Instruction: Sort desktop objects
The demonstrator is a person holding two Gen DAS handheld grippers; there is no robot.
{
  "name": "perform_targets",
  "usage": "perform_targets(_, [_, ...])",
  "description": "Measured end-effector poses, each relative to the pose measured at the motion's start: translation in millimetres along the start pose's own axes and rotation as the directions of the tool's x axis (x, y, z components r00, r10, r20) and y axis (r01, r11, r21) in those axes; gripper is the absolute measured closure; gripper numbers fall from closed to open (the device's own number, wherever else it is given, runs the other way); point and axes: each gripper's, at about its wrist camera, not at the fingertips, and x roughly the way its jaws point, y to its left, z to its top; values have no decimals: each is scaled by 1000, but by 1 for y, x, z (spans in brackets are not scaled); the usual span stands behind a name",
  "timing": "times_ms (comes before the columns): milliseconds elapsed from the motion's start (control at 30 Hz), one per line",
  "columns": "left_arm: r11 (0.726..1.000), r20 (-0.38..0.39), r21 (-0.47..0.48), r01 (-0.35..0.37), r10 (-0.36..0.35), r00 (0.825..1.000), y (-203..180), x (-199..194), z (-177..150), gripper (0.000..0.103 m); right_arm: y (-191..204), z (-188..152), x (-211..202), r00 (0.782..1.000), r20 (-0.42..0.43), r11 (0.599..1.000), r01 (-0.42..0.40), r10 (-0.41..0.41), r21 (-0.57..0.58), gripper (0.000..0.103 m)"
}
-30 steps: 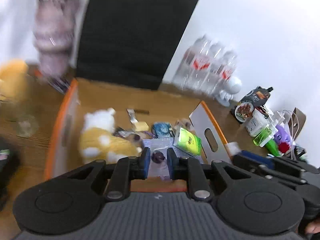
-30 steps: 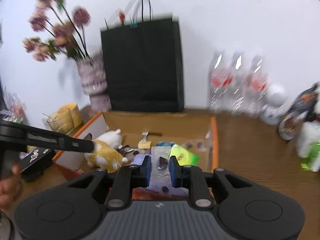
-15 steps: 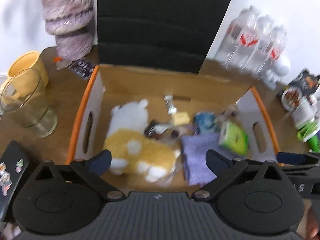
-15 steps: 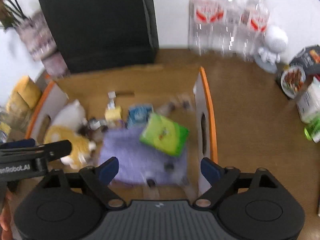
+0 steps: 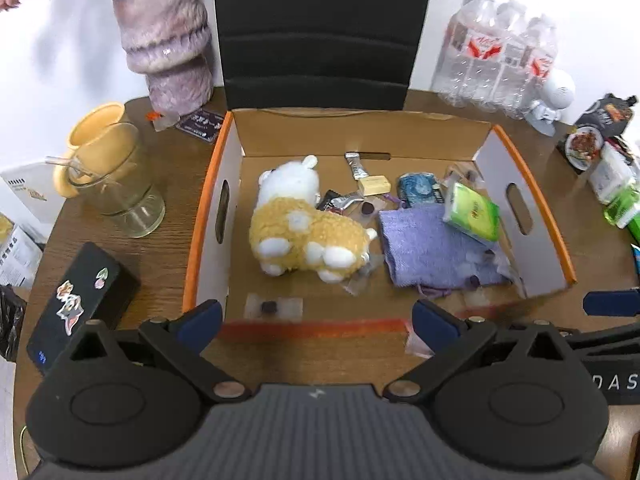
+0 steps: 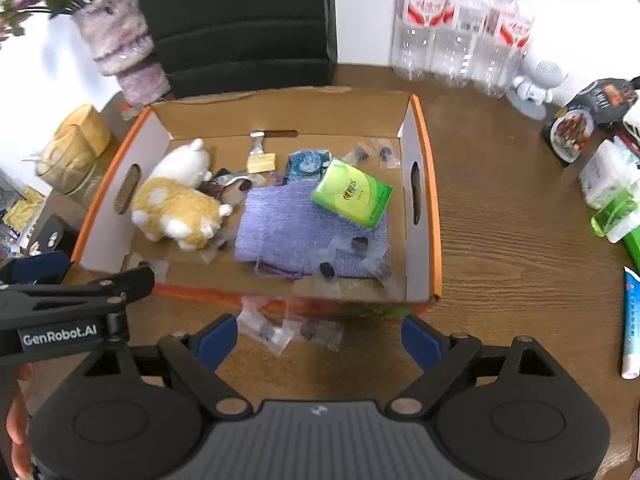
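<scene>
Outside the box, at far left: a glass cup (image 5: 120, 184) with a yellow mug (image 5: 94, 128) behind it, both on the wooden table (image 6: 500, 208). In the orange-edged cardboard box (image 5: 208, 200), from left to right: a yellow-and-white plush toy (image 5: 300, 232), small snack wrappers (image 5: 344, 200), a folded purple cloth (image 5: 424, 248) with clear candy packets on its near edge, a green tissue pack (image 6: 352, 192) propped on the cloth. Two more clear packets (image 6: 288, 330) just outside the near wall. Left gripper (image 5: 316, 320) spread wide, nothing held; right gripper (image 6: 320, 338) likewise released, packets lying beneath its gap.
</scene>
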Motion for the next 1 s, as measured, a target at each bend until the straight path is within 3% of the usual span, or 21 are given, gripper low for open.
perform_targets(367, [1000, 74, 8, 15, -15, 997, -2, -66, -45, 0, 8, -51, -56, 996, 93, 1000, -12, 13, -15, 14])
perform_targets(567, [1000, 208, 14, 19, -22, 978, -3, -117, -79, 0, 9, -88, -99, 979, 199, 999, -41, 41, -6, 14])
perform_targets(633, [999, 272, 17, 31, -35, 962, -1, -124, -101, 0, 12, -110, -109, 960, 272, 998, -69, 70, -15, 9])
perform_targets(733, [1000, 402, 19, -19, 10, 916, 0, -124, -143, 0, 17, -151, -109, 914, 393, 994, -88, 103, -58, 2])
perform_targets(833, [996, 494, 9, -87, 71, 866, 5, -108, -184, 0, 14, -200, -86, 834, 541, 994, -90, 113, -68, 0])
perform_targets(867, [995, 505, 6, -102, 85, 859, 6, -99, -197, 0, 11, -215, -75, 804, 581, 993, -101, 121, -67, 0])
perform_targets(900, [995, 495, 8, -103, 85, 864, 7, -88, -207, 0, 9, -225, -63, 796, 592, 992, -116, 127, -56, 0])
perform_targets(933, [996, 470, 18, -83, 65, 880, 8, -78, -213, 0, 8, -231, -50, 805, 580, 991, -125, 126, -41, 0])
perform_targets(1000, [998, 423, 34, -48, 29, 906, 9, -60, -225, 0, 9, -236, -28, 840, 532, 993, -119, 108, -13, 0])
